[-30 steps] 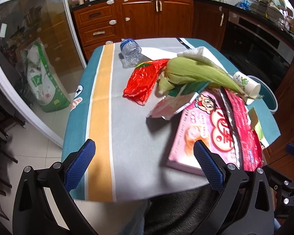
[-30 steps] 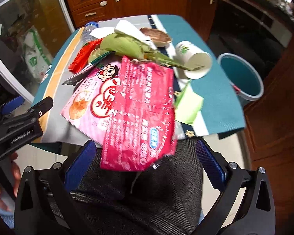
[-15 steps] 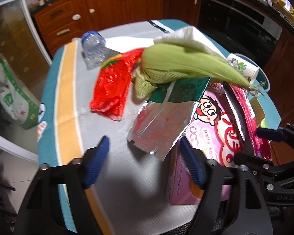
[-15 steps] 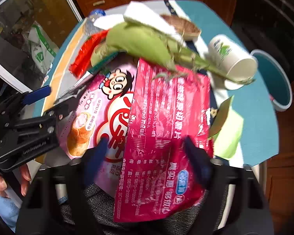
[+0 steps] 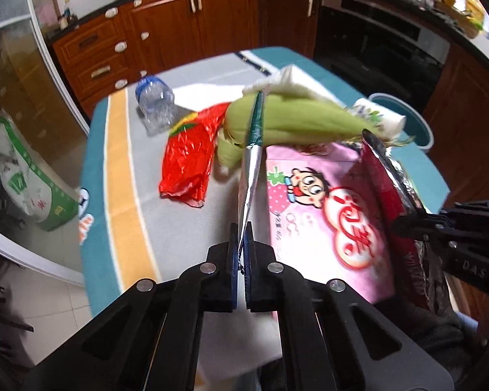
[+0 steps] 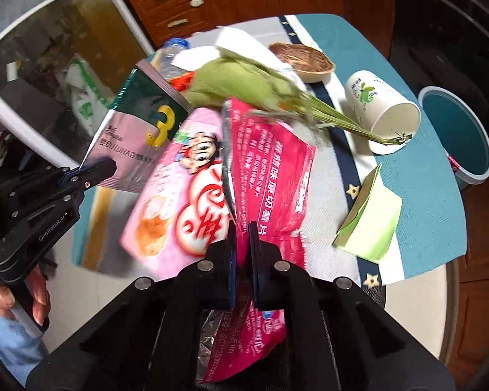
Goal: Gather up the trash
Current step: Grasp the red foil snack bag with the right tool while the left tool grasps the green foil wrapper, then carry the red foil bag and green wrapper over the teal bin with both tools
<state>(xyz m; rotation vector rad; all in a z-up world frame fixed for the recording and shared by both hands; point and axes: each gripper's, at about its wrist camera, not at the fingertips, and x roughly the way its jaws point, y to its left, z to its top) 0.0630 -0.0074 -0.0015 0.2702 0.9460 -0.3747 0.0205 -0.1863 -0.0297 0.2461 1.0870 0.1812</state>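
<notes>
The desk (image 5: 179, 228), under a grey cloth with a yellow stripe and teal border, has bare cloth along its left side, beside the glass door; its right half is crowded with trash out to the near edge, and a round teal plastic bin (image 6: 456, 137) stands on the floor just off the far right corner. The left gripper (image 5: 241, 234) has just been closing and is clamped on the corner of a flat silver foil pouch with a dark green top (image 6: 137, 130), held edge-on and lifted clear of the cloth. The right gripper (image 6: 242, 228) has likewise just been closing and pinches a crinkled magenta snack bag with white print (image 6: 270, 176), whose lower end hangs over the near edge. Under both lies a pink cartoon-printed snack box (image 5: 326, 202), with a green corn husk (image 5: 293, 120) across its far end. Beyond sit a crumpled red plastic wrapper (image 5: 189, 159), a clear crushed bottle (image 5: 155, 104), a tipped white paper cup (image 6: 381, 114) and a pale green folded carton (image 6: 368, 221)
</notes>
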